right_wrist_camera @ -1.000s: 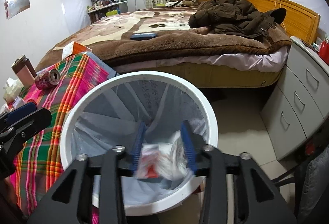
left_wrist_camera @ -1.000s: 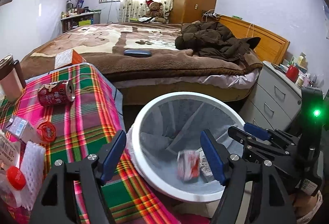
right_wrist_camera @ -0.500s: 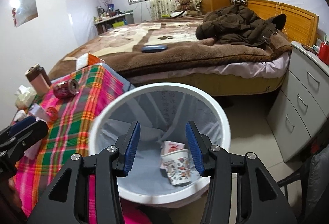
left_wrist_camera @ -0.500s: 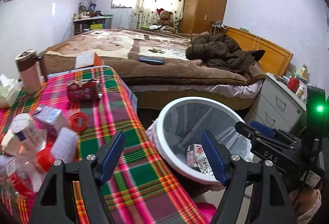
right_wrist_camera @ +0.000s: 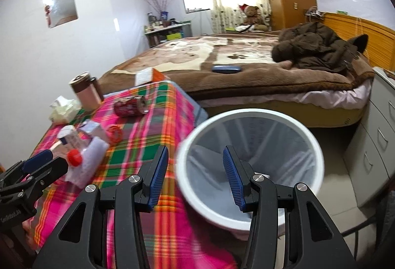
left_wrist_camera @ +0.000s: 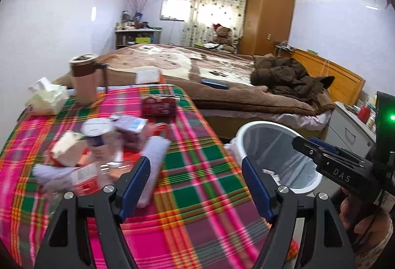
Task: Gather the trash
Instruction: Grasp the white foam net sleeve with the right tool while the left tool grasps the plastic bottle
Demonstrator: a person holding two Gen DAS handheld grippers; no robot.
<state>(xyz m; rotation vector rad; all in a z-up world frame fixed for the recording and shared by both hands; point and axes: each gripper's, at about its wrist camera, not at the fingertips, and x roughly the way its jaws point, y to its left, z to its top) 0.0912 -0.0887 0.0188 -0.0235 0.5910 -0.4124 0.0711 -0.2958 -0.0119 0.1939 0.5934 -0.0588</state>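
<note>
The wide bed with its brown plush blanket (right_wrist_camera: 222, 64) fills the room beyond both tongs, a dark brown padded coat (right_wrist_camera: 318, 47) heaped on its far right side.

Nearer, the table under a pink, green and orange plaid cloth (left_wrist_camera: 202, 170) now lies straight ahead of the left tongs (left_wrist_camera: 196, 185), whose blue-padded jaws stand wide with nothing between them. A second ago these tongs looked down into the bin; they have since swung leftward over the table.

The round white-rimmed waste bin lined with a translucent bag (right_wrist_camera: 249, 165) sits off the table's right edge, directly below and ahead of the right tongs (right_wrist_camera: 195, 175). Their jaws stand moderately apart and empty; the crumpled wrapper they carried a second ago is gone, and a bit of white packaging (left_wrist_camera: 270, 174) shows at the bin's bottom. So one load is delivered, and both tongs are free for another.

What remains, judging from the table: a crushed red drink can (right_wrist_camera: 130, 106) lying on its side well ahead of the left tongs, and nearer them a blurred cluster of small cartons (left_wrist_camera: 128, 131), a white foam sleeve (right_wrist_camera: 86, 160), a red-capped bottle (right_wrist_camera: 74, 158) and a small red round lid (right_wrist_camera: 115, 133). A pink tumbler with a brown lid (left_wrist_camera: 84, 79) and a tissue pack (left_wrist_camera: 47, 96) stand at the far left, likely not trash.
</note>
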